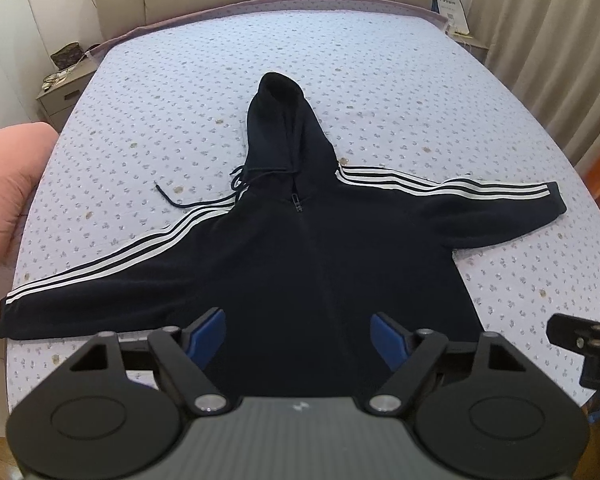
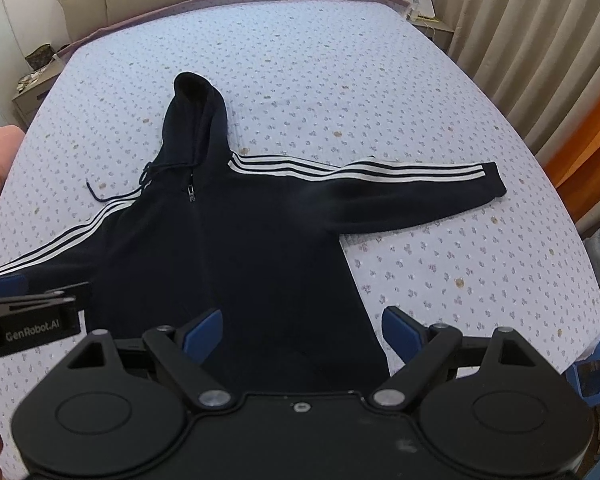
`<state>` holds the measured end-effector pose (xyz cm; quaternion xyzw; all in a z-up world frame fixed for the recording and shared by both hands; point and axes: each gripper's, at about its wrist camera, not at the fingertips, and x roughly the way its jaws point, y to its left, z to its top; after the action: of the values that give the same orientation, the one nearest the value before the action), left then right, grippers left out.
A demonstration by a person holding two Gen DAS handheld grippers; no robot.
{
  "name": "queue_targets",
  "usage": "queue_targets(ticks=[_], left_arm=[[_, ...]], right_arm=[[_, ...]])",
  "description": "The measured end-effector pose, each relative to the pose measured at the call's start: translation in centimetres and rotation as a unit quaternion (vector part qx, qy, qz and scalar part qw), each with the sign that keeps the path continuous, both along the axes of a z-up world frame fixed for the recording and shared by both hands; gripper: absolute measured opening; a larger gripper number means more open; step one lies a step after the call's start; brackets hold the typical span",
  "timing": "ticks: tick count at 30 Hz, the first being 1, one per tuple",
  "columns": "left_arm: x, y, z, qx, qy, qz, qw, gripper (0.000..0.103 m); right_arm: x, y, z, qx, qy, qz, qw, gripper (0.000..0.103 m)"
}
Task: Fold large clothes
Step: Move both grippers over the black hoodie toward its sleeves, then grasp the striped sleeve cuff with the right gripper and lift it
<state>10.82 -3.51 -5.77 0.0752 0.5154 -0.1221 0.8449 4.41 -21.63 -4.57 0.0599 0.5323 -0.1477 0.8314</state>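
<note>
Hoodie (image 1: 300, 264) flat on bed (image 1: 380, 80); left tongs (image 1: 298, 340) agape; right tongs (image 2: 302, 334) agape

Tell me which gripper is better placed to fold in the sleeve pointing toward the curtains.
Right, probably. The right gripper hangs, jaws open, over the hoodie's hem on that sleeve's side; the left gripper sits nearer the other sleeve.

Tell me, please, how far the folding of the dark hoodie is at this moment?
Done: the hoodie lies spread flat on the bed, zip up, both sleeves out. In hand: the left gripper and right gripper hover over its bottom hem, jaws open, gripping nothing. Left: every fold; the striped sleeves and the hood are not yet turned in.
</note>
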Motion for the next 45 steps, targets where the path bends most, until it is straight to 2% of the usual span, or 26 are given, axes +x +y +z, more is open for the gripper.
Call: queue_targets(ticks=[6,10,15,18,22,27,30,34,40,43,45], left_arm=[[-0.6,-1.5,0.5,-0.011,0.003,0.027,0.9996,0.082],[-0.8,-3.4,1.3,-0.004,0.001,0.052,0.9986,0.082],[-0.3,-8.0,1.2,0.021,-0.005,0.079,0.9966,0.088],[0.5,-11.7,-0.5,0.021,0.010,0.055,0.9982,0.087],[1.3,-16.2,-3.5,0.008,0.012,0.058,0.9982,0.084],[2.3,-20.7,-6.6,-0.013,-0.010,0.063,0.9979,0.085],[3.3,-22.8,-7.7,-0.025,-0.037,0.069,0.9966,0.085],[5.2,-24.5,-9.5,-0.036,-0.065,0.081,0.9939,0.085],[7.8,-25.8,-13.7,-0.010,-0.065,0.091,0.9937,0.085],[8.4,-26.2,-16.3,0.003,-0.060,0.096,0.9935,0.085],[8.6,-26.1,-17.7,0.004,-0.056,0.098,0.9936,0.085]], right_arm=[[1.5,-2.0,-0.7,0.014,-0.007,0.017,1.000,0.103],[3.0,-4.1,-0.9,0.015,-0.019,0.038,0.999,0.103],[4.9,-8.9,-2.3,0.036,-0.015,0.055,0.998,0.103],[5.8,-12.3,-3.8,0.030,-0.014,0.056,0.998,0.103],[6.9,-17.7,-7.3,0.042,-0.007,0.051,0.998,0.103],[8.1,-26.5,-10.2,0.055,-0.055,0.038,0.996,0.103],[9.1,-32.3,-12.9,0.067,-0.071,0.012,0.995,0.102],[10.7,-40.3,-18.5,0.085,-0.085,-0.051,0.991,0.096],[12.9,-50.9,-27.8,0.122,-0.078,-0.170,0.975,0.095],[13.5,-54.5,-31.2,0.132,-0.081,-0.205,0.966,0.095],[13.8,-55.4,-32.9,0.138,-0.087,-0.221,0.962,0.095]])
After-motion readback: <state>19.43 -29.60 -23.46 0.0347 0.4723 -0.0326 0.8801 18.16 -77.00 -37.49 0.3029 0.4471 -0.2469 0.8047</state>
